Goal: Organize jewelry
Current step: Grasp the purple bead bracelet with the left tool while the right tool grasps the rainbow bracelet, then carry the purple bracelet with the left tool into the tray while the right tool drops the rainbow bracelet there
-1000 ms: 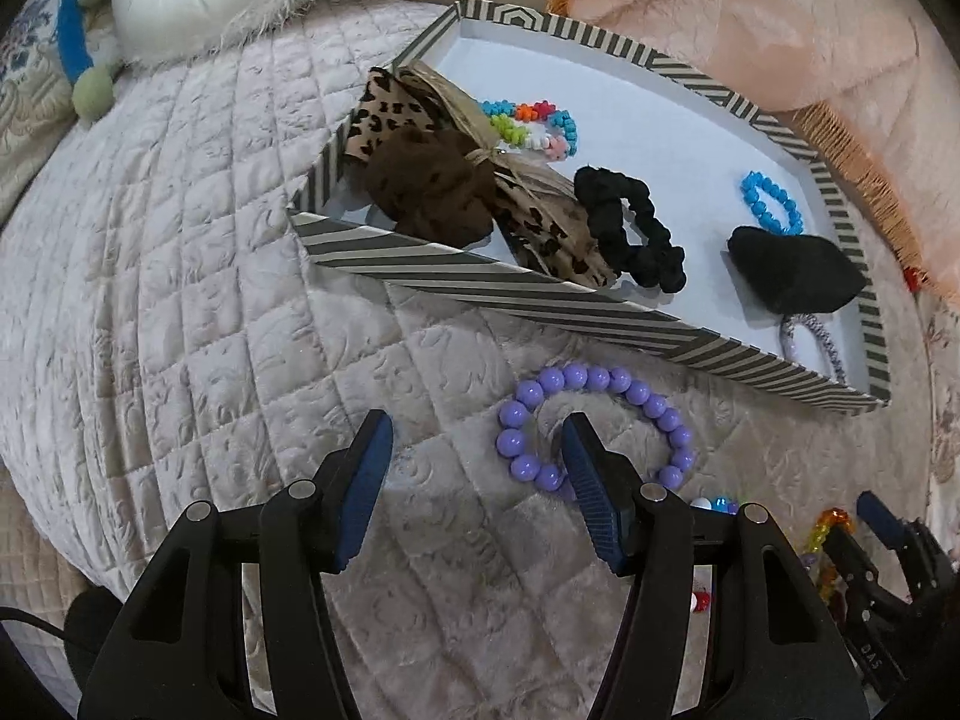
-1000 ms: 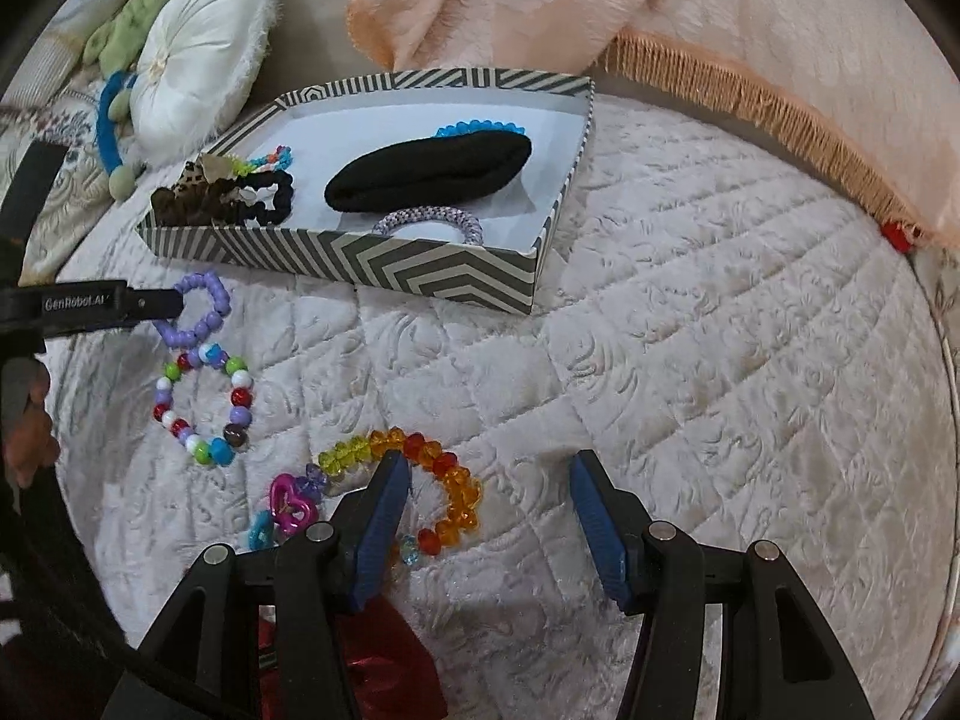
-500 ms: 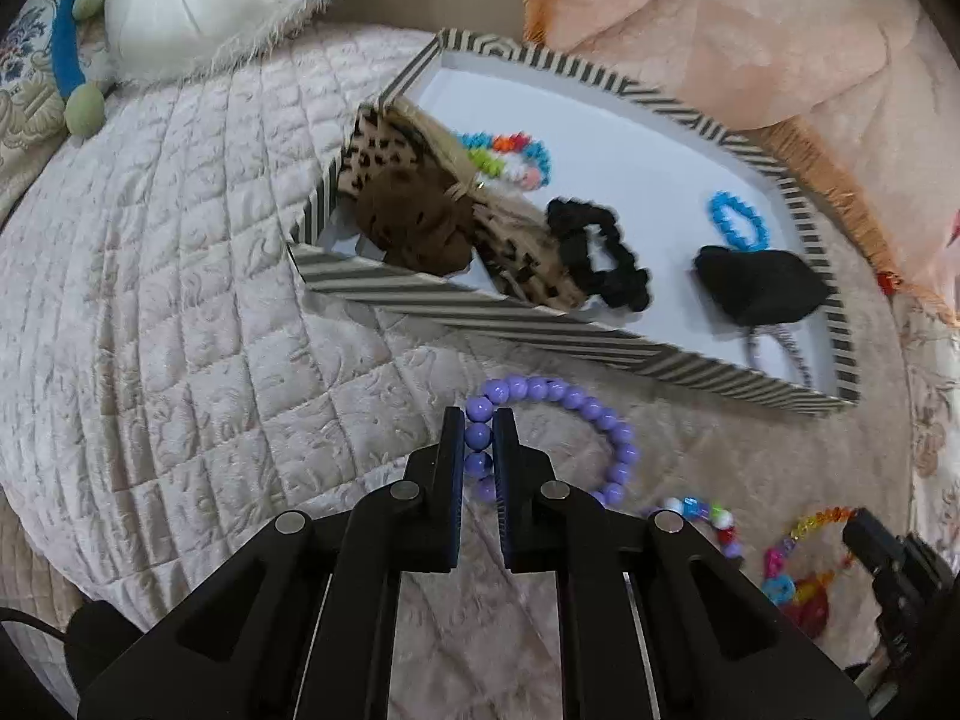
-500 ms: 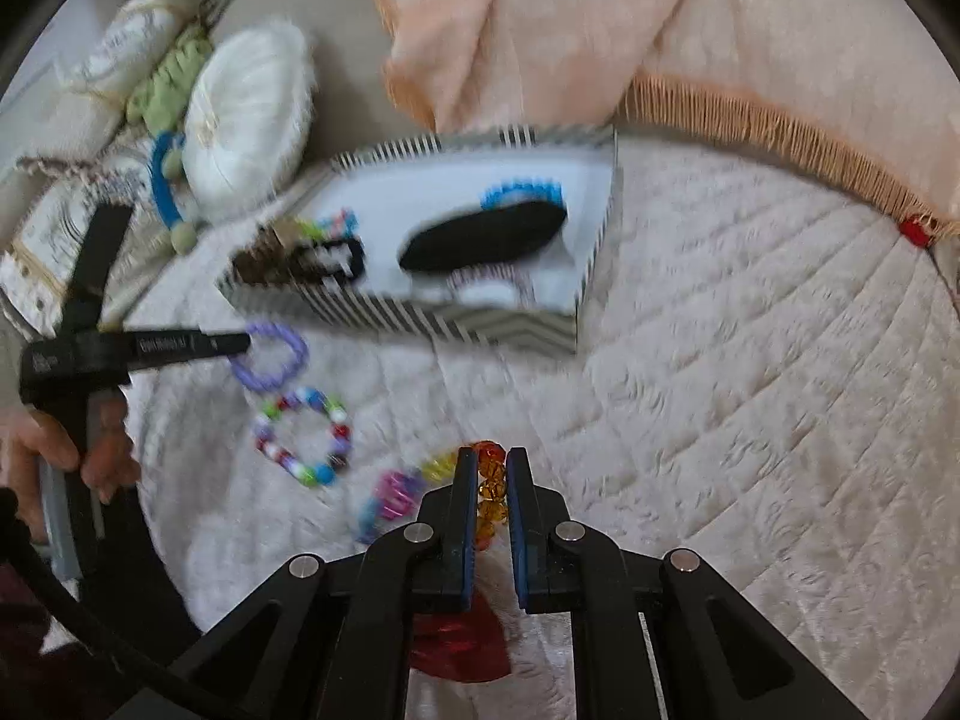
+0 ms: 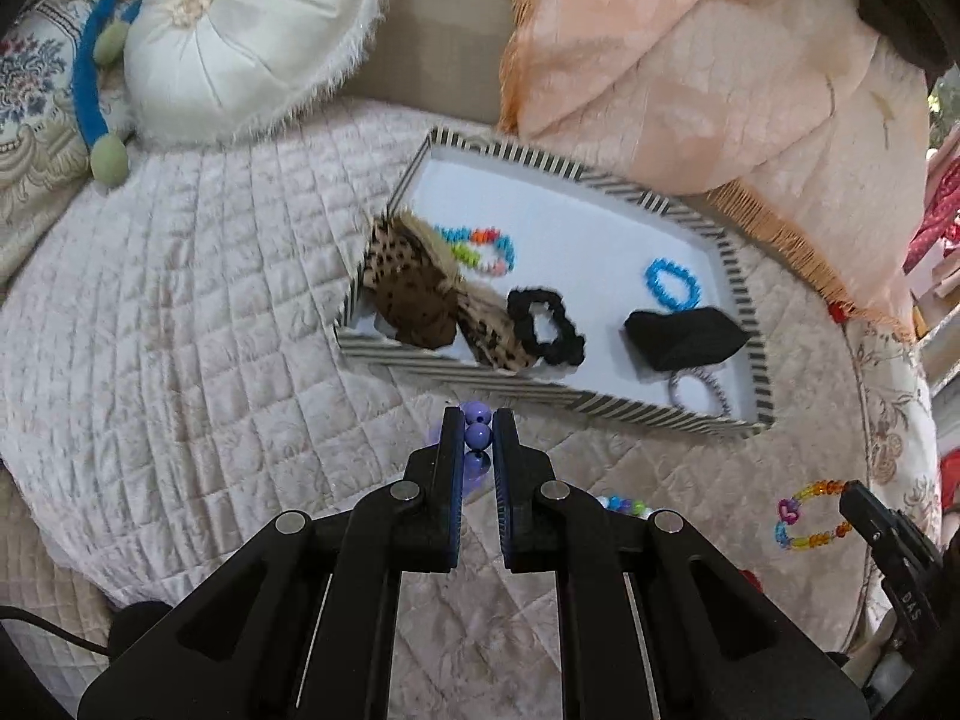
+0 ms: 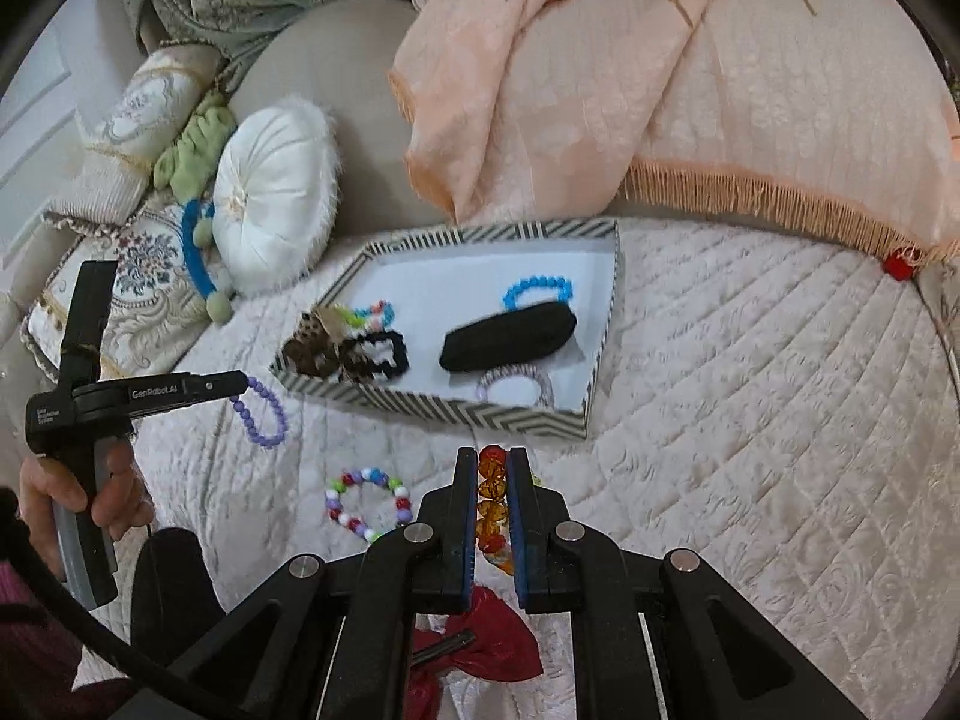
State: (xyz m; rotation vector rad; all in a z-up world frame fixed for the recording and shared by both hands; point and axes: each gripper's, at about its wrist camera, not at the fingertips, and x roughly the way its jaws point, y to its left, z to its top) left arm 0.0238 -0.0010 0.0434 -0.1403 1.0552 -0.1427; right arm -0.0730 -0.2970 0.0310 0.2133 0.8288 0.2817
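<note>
My left gripper [image 5: 478, 427] is shut on a purple bead bracelet [image 5: 478, 435], which hangs from it above the quilt; the right wrist view shows that bracelet [image 6: 264, 414] dangling from the left gripper [image 6: 240, 385]. My right gripper [image 6: 492, 468] is shut on an orange and rainbow bead bracelet [image 6: 491, 489], also seen lifted at the right gripper's tip [image 5: 807, 519]. The striped box [image 5: 540, 397] lies beyond both grippers, holding hair ties and bracelets. A mixed-colour bead bracelet [image 6: 366, 501] lies on the quilt.
A white round cushion [image 5: 240, 36] and a blue-green plush toy [image 5: 90, 96] sit at the back left. A peach fringed cloth [image 6: 600, 90] drapes behind the box. A red bow [image 6: 480, 642] lies under my right gripper. A hand [image 6: 90, 492] holds the left gripper's handle.
Both grippers went from open to shut, the left on the purple bracelet and the right on the orange one. Both then rose, lifting the bracelets off the quilt.
</note>
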